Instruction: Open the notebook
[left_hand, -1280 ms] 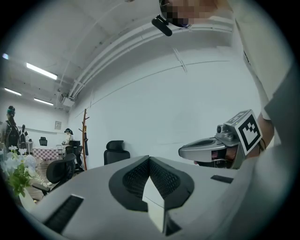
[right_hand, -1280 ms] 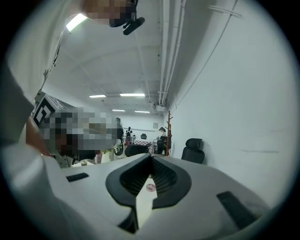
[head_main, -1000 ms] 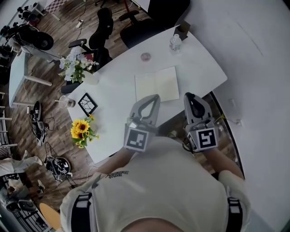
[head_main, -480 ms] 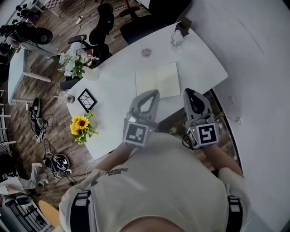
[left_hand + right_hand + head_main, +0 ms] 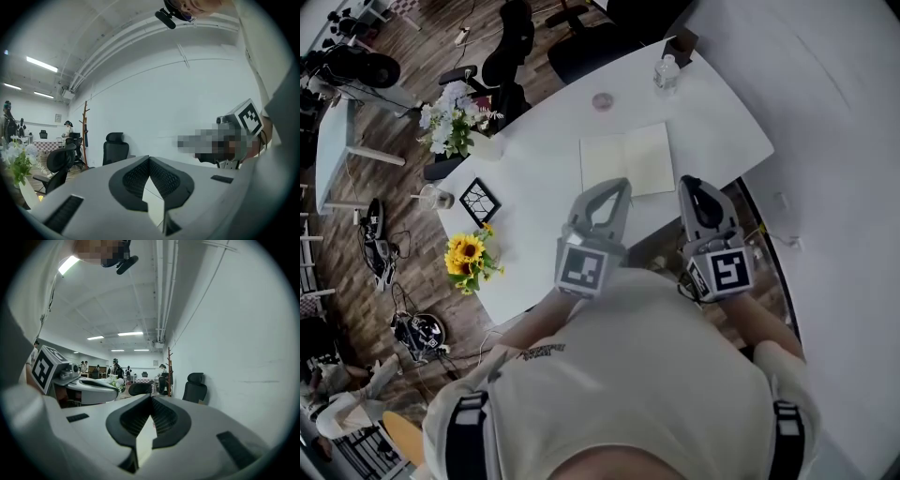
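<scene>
So the notebook (image 5: 626, 161) looks already open to me: two pale pages with a crease down the middle, lying flat on the white surface (image 5: 712, 122). It sits at 12 o'clock from the left tool (image 5: 622, 186) and about 11 o'clock from the right tool (image 5: 690, 184).

Both tools have their jaws pressed together with nothing between them, which you can see straight down each gripper view. They're held level and close to the person's body. In the head view the left tip lines up with the notebook's near edge, but I'd guess it's hovering above it, not touching.

My take on doing this bit well:
- Check that both pages lie flat before calling it done.
- If one page lifts, press it down near the crease with a closed tip. Pinching thin paper is how you crumple it.
- Come in from 6 o'clock. Don't sweep sideways, since a water bottle (image 5: 666, 72) stands at 1 o'clock from the notebook.
- The sunflowers (image 5: 469, 260) at 8 o'clock are well apart, so no worry there.

Writing-wise there isn't much. The pages look blank from here. Each marker cube (image 5: 583, 268) carries a black-and-white square pattern, no letters. There's small print on the person's shirt (image 5: 546, 355), too tiny to read. I can't see a brand anywhere.
</scene>
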`<state>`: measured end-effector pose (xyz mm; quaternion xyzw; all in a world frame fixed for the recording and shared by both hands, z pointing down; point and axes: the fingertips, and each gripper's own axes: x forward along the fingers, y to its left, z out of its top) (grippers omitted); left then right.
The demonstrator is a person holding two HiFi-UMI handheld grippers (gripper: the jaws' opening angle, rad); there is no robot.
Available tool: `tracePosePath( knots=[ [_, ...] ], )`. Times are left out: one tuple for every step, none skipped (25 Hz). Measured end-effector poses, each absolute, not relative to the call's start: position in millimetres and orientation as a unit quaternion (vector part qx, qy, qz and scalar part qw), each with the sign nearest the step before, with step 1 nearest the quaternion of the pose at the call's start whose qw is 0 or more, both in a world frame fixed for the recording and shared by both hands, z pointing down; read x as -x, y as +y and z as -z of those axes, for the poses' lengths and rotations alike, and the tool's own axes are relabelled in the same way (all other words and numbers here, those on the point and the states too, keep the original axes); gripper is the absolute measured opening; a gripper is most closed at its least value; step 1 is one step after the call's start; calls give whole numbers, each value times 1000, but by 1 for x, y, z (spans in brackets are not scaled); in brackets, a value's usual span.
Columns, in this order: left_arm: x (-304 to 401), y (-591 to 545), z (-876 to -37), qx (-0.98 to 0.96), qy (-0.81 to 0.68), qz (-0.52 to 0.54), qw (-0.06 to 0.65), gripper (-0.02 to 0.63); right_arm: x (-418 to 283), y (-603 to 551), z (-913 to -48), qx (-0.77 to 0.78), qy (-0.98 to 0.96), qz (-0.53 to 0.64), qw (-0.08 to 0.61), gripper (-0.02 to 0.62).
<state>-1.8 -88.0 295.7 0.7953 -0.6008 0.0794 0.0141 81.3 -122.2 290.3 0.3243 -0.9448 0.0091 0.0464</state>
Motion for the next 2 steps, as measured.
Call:
tracePosePath(
  knots=[
    [2, -88, -296, -796, -600, -80, 14, 12, -81, -122, -291, -325, -945, -10, 46, 2],
    [2, -88, -297, -797, -599, -81, 14, 12, -81, -122, -291, -326, -944, -11, 46, 2]
  ],
)
